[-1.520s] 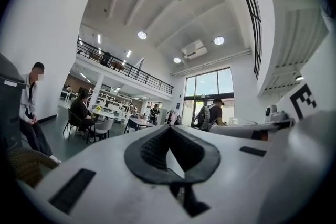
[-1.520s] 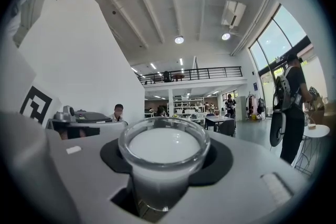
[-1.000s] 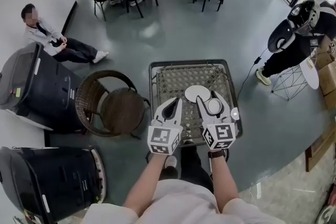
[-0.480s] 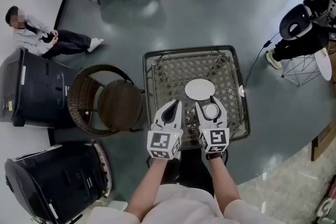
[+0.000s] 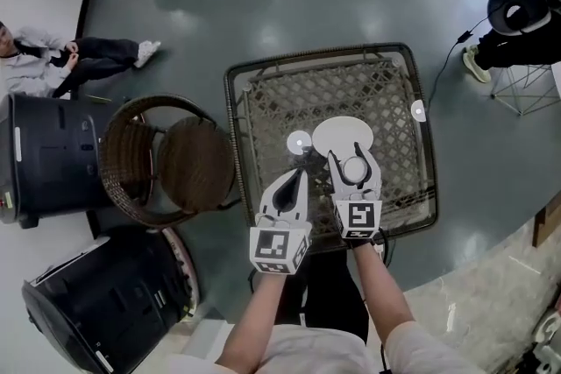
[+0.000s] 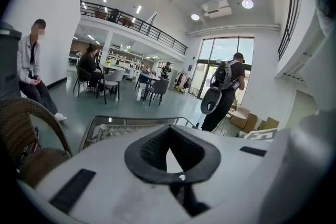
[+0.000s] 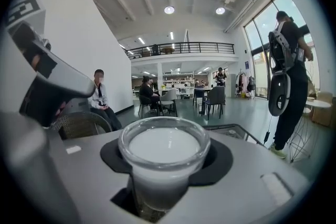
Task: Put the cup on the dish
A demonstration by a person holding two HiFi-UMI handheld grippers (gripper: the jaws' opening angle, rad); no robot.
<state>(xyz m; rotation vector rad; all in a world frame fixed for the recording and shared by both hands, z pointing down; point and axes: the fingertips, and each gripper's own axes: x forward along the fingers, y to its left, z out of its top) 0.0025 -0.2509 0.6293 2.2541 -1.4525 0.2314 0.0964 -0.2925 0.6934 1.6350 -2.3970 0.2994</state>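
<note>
One cup (image 5: 354,170), clear-walled, upright, clamped between the jaws of the right tool (image 5: 347,155); its inside shows white to near the rim, and whether that is contents or the cup's own colour cannot be told. One dish (image 5: 342,131), white, round, shallow and bare, lies flat near the middle of the woven table (image 5: 280,96); the cup sits at the dish's near edge, overlapping its rim in the head view, and whether its base touches dish or table is hidden by the jaws. One small round white item (image 5: 299,142) just left of the dish, too small to identify; a similar one (image 5: 418,109) at the table's right rim. One wicker chair (image 5: 188,166) left of the table. Two dark bins (image 5: 48,158), the nearer one cut off by the frame. One seated person (image 5: 35,57) on the floor at far left, partly out of frame. Left tool (image 5: 298,175): jaws drawn together at the tips, nothing between them, over the table's near edge just left of the right tool. Both bare forearms reach forward from the near edge, marker cubes facing up.
</note>
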